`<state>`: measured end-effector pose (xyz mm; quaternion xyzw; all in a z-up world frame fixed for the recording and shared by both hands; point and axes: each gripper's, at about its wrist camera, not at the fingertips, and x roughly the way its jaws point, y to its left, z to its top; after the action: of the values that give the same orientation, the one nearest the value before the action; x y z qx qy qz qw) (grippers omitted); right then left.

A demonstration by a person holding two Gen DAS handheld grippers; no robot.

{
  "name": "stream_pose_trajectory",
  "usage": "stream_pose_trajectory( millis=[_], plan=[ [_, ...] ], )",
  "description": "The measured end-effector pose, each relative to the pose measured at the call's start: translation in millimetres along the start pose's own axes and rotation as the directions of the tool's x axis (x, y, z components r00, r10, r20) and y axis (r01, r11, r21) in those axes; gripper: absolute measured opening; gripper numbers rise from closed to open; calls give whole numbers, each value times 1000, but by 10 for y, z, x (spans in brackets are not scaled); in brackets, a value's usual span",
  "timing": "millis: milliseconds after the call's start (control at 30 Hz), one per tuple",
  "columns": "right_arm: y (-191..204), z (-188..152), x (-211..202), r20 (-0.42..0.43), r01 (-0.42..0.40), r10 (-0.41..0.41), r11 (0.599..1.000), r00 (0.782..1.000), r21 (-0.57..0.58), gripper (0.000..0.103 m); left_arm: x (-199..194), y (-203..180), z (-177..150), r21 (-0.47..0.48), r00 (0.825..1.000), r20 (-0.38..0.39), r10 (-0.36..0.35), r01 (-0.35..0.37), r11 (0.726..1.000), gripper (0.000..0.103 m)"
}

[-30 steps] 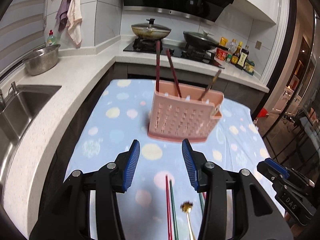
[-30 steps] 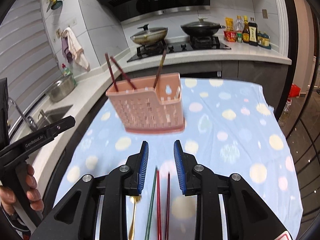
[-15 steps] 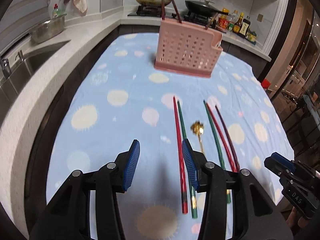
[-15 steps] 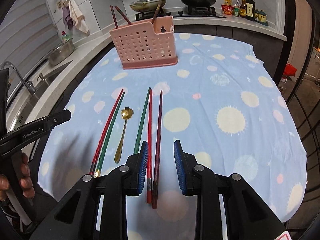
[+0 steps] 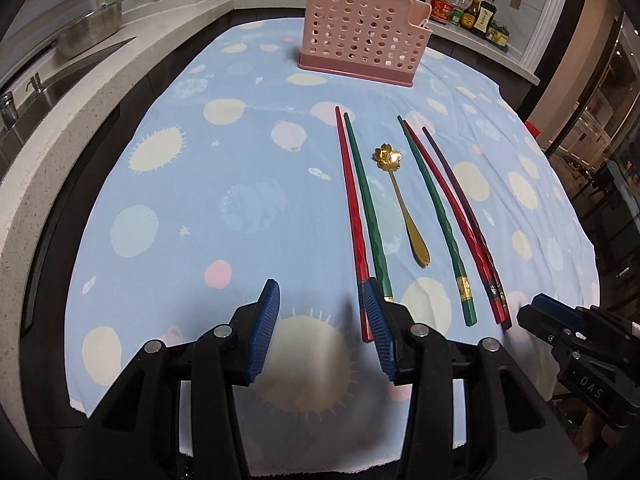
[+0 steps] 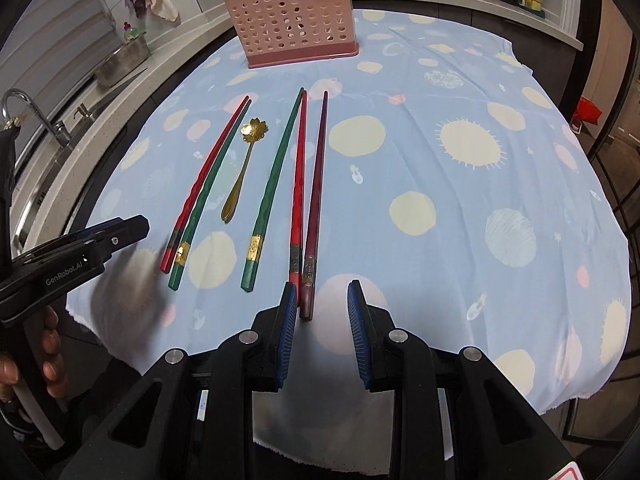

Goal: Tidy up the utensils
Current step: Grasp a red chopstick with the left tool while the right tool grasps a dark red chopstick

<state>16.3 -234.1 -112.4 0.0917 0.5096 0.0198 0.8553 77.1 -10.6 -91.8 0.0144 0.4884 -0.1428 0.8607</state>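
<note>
A pink perforated utensil holder [image 5: 362, 46] [image 6: 294, 32] stands at the far end of the table with a few chopsticks in it. On the cloth lie a red and green chopstick pair [image 5: 354, 208] [image 6: 204, 184], a gold flower-headed spoon [image 5: 402, 200] [image 6: 244, 164], and a green [image 6: 276, 184], a red [image 6: 299, 184] and a dark purple chopstick [image 6: 317, 192]. My left gripper [image 5: 322, 330] is open and empty above the near ends of the red and green pair. My right gripper [image 6: 322, 332] is open and empty over the near end of the purple chopstick.
The table wears a blue cloth with pastel dots [image 5: 224, 208]. A counter with a sink [image 5: 48, 88] and a metal colander [image 5: 90, 30] runs along the left. A stove with pans and sauce bottles [image 5: 474, 10] is behind the holder.
Both grippers have pulled back from the holder and tilted down toward the near table edge. The chopsticks and spoon have come fully into view. Both stay open.
</note>
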Motion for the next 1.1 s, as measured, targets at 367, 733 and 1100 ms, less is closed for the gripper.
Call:
stream_pose_trajectory(
  millis=[367,733,1100],
  plan=[
    [-21,-26,75,-38,-8,9,1000,999,18,26,28,-71,-58,21,1000,-15,-4,4,1000,42],
    [-11,-21,132,-51,-3,4,1000,999,13,24,89,-92,-92,26,999,-35,-6,7,1000,42],
    [-88,47,172,-30,13,-12,999,999,40,20,145,-101,-118,34,999,-52,-12,14,999,42]
  ],
)
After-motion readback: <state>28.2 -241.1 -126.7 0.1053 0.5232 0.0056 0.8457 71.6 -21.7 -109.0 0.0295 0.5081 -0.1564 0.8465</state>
